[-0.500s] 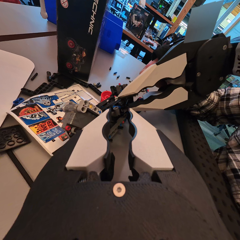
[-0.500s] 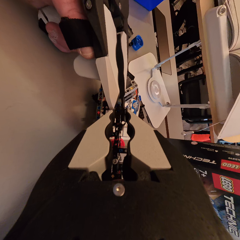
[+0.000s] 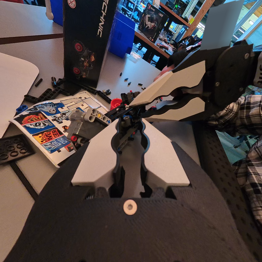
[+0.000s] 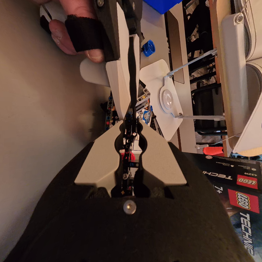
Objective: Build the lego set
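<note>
**Both claws closed on the half-built Lego frame**

The left claw (image 3: 129, 120) gripped the black Technic assembly (image 3: 127, 124) between its tips, holding it above the grey counter (image 3: 35, 177). The right claw (image 3: 136, 112) came in from the right side of the left wrist view, its fingers pinched onto the same assembly from the other end. In the right wrist view the right claw (image 4: 131, 121) was clamped on the narrow black frame (image 4: 128, 141), which ran back between its fingers, while the left claw (image 4: 129, 113) met it tip to tip from above, a person's hand (image 4: 73, 29) behind it.

A grey Technic block (image 3: 87, 123) with a yellow-cross pin sat attached at the assembly's left end, above the sticker sheet (image 3: 46, 124). A red wheel hub (image 3: 116, 102) lay just behind the assembly. The tall black set box (image 3: 85, 42) stood upright farther back, with loose black beams (image 3: 46, 94) and small pins (image 3: 128, 83) scattered on the counter near it.
</note>
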The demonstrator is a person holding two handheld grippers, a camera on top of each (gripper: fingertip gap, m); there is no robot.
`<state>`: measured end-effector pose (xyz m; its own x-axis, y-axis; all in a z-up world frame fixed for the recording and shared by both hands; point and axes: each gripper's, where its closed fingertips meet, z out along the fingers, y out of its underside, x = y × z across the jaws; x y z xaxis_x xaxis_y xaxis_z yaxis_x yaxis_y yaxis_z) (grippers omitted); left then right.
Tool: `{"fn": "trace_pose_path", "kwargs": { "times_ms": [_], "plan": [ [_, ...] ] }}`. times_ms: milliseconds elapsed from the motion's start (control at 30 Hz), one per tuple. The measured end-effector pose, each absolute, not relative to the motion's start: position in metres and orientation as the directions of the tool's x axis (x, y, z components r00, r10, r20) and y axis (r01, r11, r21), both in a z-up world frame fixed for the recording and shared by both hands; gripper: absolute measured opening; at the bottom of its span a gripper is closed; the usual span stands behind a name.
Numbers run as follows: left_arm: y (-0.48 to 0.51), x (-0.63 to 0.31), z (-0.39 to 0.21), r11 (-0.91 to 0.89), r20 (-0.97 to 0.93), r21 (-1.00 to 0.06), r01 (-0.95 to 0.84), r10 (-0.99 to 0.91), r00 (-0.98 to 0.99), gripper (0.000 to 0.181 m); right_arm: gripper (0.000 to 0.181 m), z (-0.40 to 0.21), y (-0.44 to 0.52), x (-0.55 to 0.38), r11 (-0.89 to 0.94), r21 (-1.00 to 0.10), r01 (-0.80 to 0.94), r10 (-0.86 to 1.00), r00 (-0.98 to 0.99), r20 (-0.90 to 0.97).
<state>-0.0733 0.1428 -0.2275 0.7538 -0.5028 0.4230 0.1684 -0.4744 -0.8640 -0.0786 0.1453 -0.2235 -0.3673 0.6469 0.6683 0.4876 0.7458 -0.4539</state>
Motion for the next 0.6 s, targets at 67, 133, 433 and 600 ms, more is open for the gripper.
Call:
{"fn": "trace_pose_path", "kwargs": {
  "times_ms": [67,133,433,600],
  "plan": [
    [0.1413,-0.0725,-0.2257,-0.474,0.431,-0.863,0.176,-0.507,0.746,0.032,0.013,-0.2231,0.1463,-0.0795,0.75,-0.446,0.488,0.639,-0.36,0.68],
    [0.1416,-0.0724,-0.2265,-0.476,0.435,-0.861,0.181,-0.501,0.748,0.035,0.013,-0.223,0.147,-0.0798,0.75,-0.446,0.489,0.638,-0.356,0.683],
    [0.1448,-0.0738,-0.2248,-0.474,0.475,-0.848,0.237,-0.483,0.736,0.028,0.013,-0.2226,0.1492,-0.0804,0.745,-0.451,0.492,0.642,-0.344,0.685],
    [0.1454,-0.0759,-0.2242,-0.482,0.509,-0.833,0.273,-0.472,0.72,0.02,0.013,-0.2216,0.1484,-0.081,0.745,-0.449,0.494,0.639,-0.335,0.692]
  ]
}}
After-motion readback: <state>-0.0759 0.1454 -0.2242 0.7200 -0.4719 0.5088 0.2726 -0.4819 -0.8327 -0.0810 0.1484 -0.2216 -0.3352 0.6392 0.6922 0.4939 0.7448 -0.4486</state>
